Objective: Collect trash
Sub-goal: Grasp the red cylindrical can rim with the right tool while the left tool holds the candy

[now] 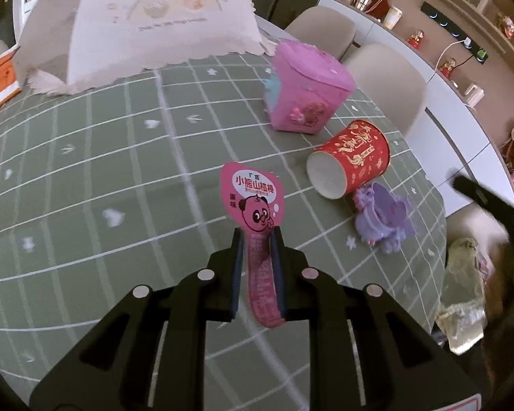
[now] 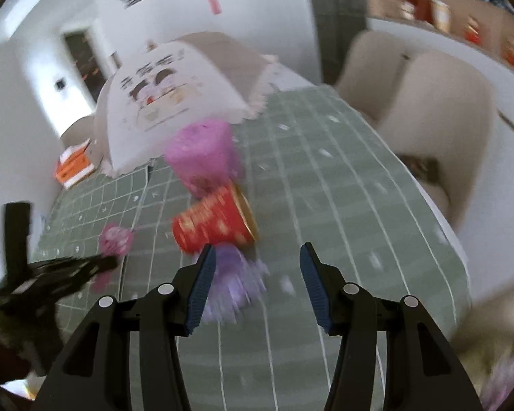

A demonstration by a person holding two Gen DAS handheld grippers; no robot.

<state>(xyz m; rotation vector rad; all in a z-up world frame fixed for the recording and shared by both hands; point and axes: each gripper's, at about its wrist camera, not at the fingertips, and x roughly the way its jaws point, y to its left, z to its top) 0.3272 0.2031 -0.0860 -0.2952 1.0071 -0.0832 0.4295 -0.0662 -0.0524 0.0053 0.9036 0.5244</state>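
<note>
A green checked tablecloth (image 1: 120,157) covers the dining table, chairs and shelves behind. The left claw (image 1: 257,236) pinches a pink wrapper (image 1: 253,202) upright above the cloth. The right claw (image 2: 257,257) gapes empty near the tipped red cup (image 2: 216,219).

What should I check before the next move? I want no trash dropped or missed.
1. Left gripper shut on the pink wrapper: ok.
2. Wrapper clear of the table: cannot tell.
3. Right gripper open and empty: ok.
4. Red cup on its side, within view: ok.
5. Purple wrapper beside the cup, not yet picked: ok.
6. Pink bin lid open: cannot tell.
</note>
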